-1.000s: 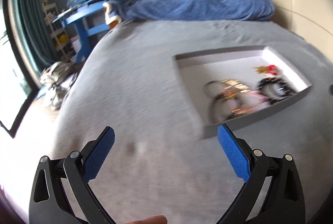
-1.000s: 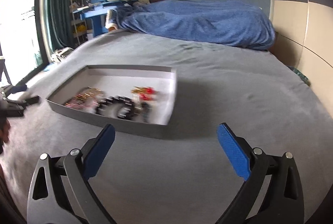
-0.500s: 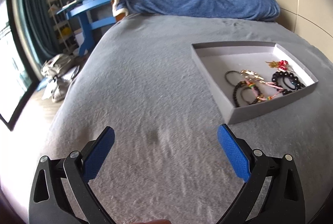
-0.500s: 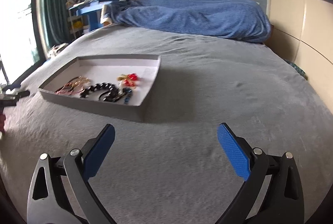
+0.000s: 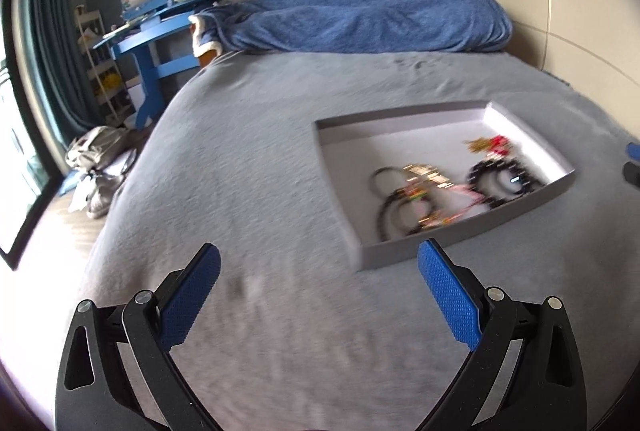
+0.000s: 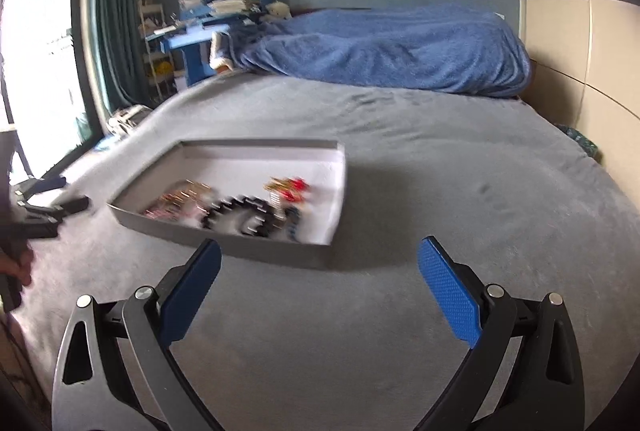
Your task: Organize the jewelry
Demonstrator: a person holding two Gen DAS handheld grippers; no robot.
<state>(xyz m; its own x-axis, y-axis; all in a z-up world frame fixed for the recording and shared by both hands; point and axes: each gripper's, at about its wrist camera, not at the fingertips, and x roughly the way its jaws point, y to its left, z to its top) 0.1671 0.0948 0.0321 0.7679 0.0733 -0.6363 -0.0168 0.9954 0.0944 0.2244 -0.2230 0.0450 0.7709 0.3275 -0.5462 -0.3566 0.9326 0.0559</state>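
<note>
Closer to the grey tray (image 5: 472, 231) than half a second ago, both views smeared by motion.

Left gripper (image 5: 318, 295) and right gripper (image 6: 318, 293) spread wide, empty, hovering over the grey blanket (image 6: 440, 171). Inside the tray, near its front wall: black bead bracelet (image 5: 504, 177), thin gold-and-pink chains (image 5: 424, 191), red-and-gold piece (image 5: 490, 143), all touching or overlapping. Risky from here: snagging two tangled strands in one pinch, or nudging the light tray across the soft bedding.
</note>
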